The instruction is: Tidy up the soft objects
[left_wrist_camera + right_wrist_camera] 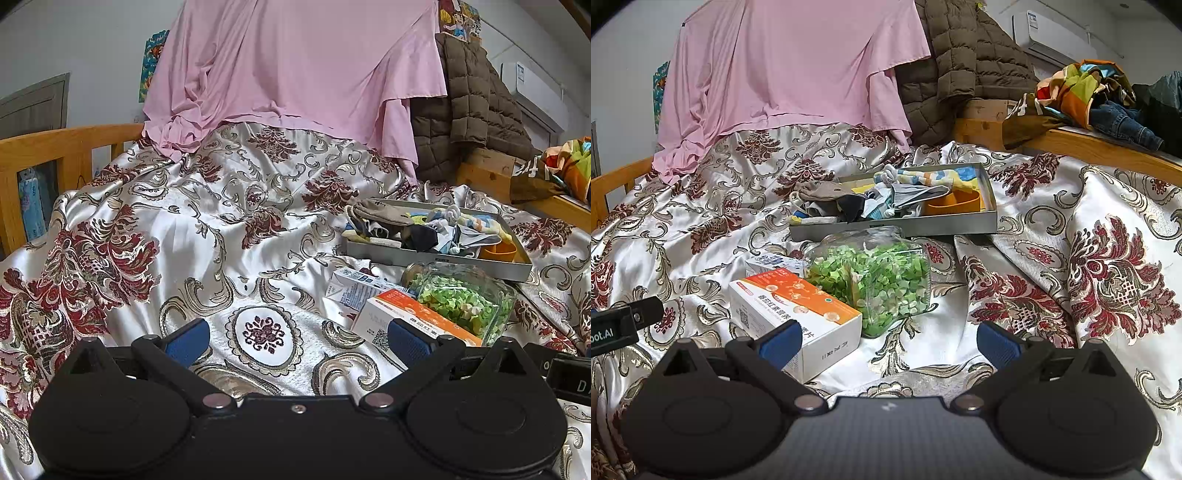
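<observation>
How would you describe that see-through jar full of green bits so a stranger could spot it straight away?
Start at the flat grey tray of socks in the middle of the patterned bedspread. Just in front of it lies the clear jar, on its side, touching an orange-and-white box. It is the only transparent thing there, packed with small pale green pieces.

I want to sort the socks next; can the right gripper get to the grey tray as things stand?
Probably yes: the right gripper is open, but the glass jar stands between it and the grey tray.
</observation>
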The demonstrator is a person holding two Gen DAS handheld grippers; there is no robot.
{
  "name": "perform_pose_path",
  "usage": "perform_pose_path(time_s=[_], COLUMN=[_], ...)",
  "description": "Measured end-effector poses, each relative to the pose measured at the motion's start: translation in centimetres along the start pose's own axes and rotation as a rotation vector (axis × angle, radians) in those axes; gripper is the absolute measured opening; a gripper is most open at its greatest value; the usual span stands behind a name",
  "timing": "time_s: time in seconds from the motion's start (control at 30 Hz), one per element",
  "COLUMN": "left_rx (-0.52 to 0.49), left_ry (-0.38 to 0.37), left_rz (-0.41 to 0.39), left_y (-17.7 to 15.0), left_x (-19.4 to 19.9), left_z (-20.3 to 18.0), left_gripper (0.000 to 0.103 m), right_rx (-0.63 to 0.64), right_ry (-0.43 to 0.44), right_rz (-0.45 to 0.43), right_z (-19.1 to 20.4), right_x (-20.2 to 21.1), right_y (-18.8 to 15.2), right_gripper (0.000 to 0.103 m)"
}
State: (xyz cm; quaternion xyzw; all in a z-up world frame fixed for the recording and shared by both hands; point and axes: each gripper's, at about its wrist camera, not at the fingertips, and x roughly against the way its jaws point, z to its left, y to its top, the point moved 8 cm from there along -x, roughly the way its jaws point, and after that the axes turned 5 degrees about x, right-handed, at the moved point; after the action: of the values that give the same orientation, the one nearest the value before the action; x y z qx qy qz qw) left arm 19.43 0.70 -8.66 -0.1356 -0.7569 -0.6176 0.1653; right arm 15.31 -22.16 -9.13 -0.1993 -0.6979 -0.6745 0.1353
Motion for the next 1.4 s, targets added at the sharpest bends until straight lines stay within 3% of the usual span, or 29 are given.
perform_pose_path(time_s=[1.4], left_rx=[0.006], left_ry=[-0.003], left_rz=[0.038], left_y=[-0.03], left_x=[0.11], left_z=[-0.02], left_gripper=[0.102], right_rx=[0.0], right_ry=[-0.001], right_rz=[0.002], right_z=[0.0], right_x=[0.01], right_y=[0.04], right_gripper=[0.103])
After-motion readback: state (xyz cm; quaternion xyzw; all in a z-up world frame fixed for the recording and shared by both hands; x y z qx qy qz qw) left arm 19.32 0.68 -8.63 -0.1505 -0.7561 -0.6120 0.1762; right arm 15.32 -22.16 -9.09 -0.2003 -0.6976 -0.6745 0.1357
